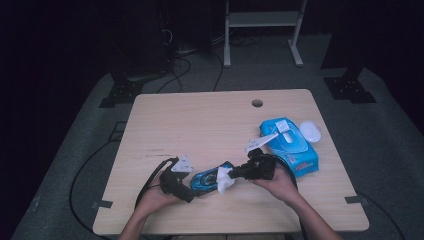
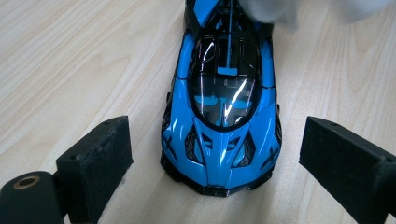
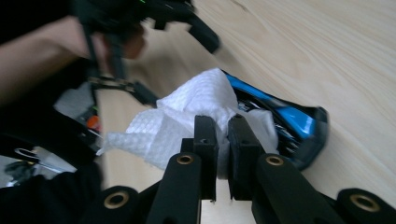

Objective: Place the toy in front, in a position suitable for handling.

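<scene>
A blue and black toy car [image 1: 206, 179] lies on the wooden table [image 1: 200, 125] near the front edge. In the left gripper view the car [image 2: 222, 116] sits nose-first between the wide-apart pads [image 2: 98, 158] of my left gripper [image 2: 219, 156], and neither pad touches it. My left gripper [image 1: 190, 191] is open at the car's left end. My right gripper [image 3: 223, 135] is shut on a white tissue [image 3: 187, 116] and presses it against the car's other end [image 3: 294, 121]. From above, the tissue [image 1: 225, 181] covers the car's right end, just ahead of my right gripper [image 1: 236, 175].
A blue tissue box [image 1: 292, 142] with a tissue sticking out stands right of the hands. A white oval object [image 1: 310, 131] lies beside the box near the table's right edge. A round cable hole [image 1: 257, 103] is at the back.
</scene>
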### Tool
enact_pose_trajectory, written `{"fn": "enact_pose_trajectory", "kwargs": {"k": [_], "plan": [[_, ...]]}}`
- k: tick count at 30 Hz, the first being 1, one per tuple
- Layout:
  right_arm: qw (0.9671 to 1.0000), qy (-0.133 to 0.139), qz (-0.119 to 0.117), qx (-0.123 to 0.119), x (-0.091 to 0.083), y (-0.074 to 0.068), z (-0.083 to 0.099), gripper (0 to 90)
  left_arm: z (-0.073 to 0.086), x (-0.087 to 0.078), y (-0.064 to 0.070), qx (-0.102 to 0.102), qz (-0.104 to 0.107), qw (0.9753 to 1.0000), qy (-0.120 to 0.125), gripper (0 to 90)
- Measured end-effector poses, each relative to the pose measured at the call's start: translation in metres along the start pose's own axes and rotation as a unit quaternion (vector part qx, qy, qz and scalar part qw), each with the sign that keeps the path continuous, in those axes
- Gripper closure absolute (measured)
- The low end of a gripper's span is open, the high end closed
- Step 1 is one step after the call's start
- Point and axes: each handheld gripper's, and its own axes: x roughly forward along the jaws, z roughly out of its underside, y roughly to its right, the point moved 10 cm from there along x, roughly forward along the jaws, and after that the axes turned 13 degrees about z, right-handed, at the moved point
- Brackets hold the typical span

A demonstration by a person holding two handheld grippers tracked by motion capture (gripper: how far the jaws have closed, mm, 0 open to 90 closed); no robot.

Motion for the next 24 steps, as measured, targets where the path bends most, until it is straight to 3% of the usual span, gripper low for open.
{"fn": "enact_pose_trajectory", "kwargs": {"k": [3, 4, 6, 11, 19, 22, 24], "plan": [[0.9984, -0.011, 0.051, -0.021, 0.015, 0.013, 0.003, 82.1, 0.001, 0.001, 0.001, -0.001, 0.008, 1.0, 0.001, 13.3], [0.9984, -0.011, 0.051, -0.021, 0.015, 0.013, 0.003, 82.1, 0.002, 0.002, 0.0, -0.001, 0.009, 1.0, -0.001, 13.3], [0.9955, -0.01, 0.083, -0.046, 0.022, 0.017, 0.006, 80.7, 0.004, 0.004, 0.0, -0.005, 0.01, 0.9999, -0.004, 13.3], [0.9925, 0.002, 0.107, -0.059, 0.026, 0.018, 0.009, 74.0, 0.004, 0.005, -0.001, -0.012, 0.017, 0.9998, -0.003, 12.4], [0.9901, 0.011, 0.121, -0.07, 0.032, 0.017, 0.013, 71.2, 0.007, 0.012, 0.0, -0.015, 0.025, 0.9994, -0.015, 13.1], [0.9872, 0.016, 0.135, -0.084, 0.033, 0.015, 0.015, 72.2, 0.009, 0.016, 0.0, -0.011, 0.016, 0.9995, -0.026, 13.1], [0.9834, 0.013, 0.149, -0.102, 0.033, 0.015, 0.016, 73.1, 0.011, 0.019, -0.002, -0.01, 0.011, 0.9994, -0.031, 15.2]]}}
